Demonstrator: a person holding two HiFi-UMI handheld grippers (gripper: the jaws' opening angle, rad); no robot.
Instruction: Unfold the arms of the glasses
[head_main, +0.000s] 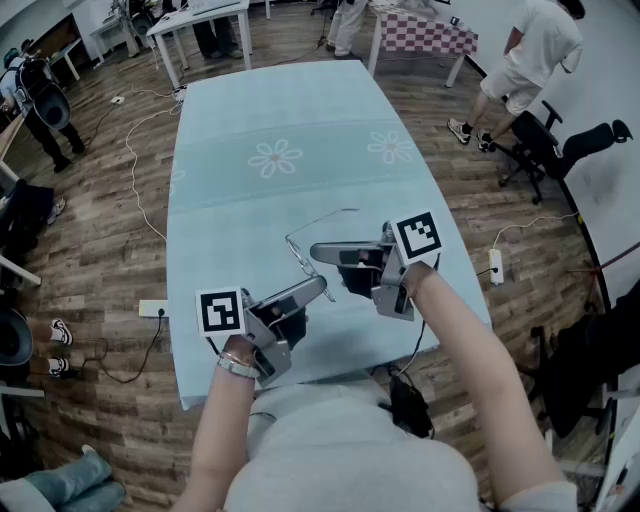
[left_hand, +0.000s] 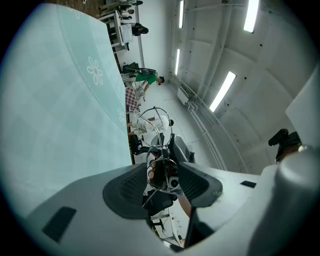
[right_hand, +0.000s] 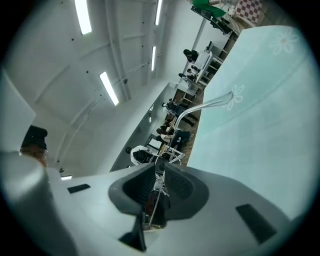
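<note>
Thin wire-frame glasses (head_main: 296, 250) hang in the air above the light blue tablecloth (head_main: 280, 120), held between both grippers. My left gripper (head_main: 322, 286) comes in from the lower left and is shut on the frame. In the left gripper view the wire rim (left_hand: 159, 165) sits pinched between the dark pads (left_hand: 131, 187) of my left gripper (left_hand: 162, 182). My right gripper (head_main: 316, 252) reaches in from the right and is shut on the glasses. In the right gripper view one silver arm (right_hand: 205, 106) curves up and away from my right gripper (right_hand: 159, 182).
The table's near edge (head_main: 300, 375) lies just in front of the person's body. A white power strip (head_main: 152, 309) and cables lie on the wood floor at the left. A black office chair (head_main: 545, 150) and a standing person (head_main: 530, 55) are at the far right.
</note>
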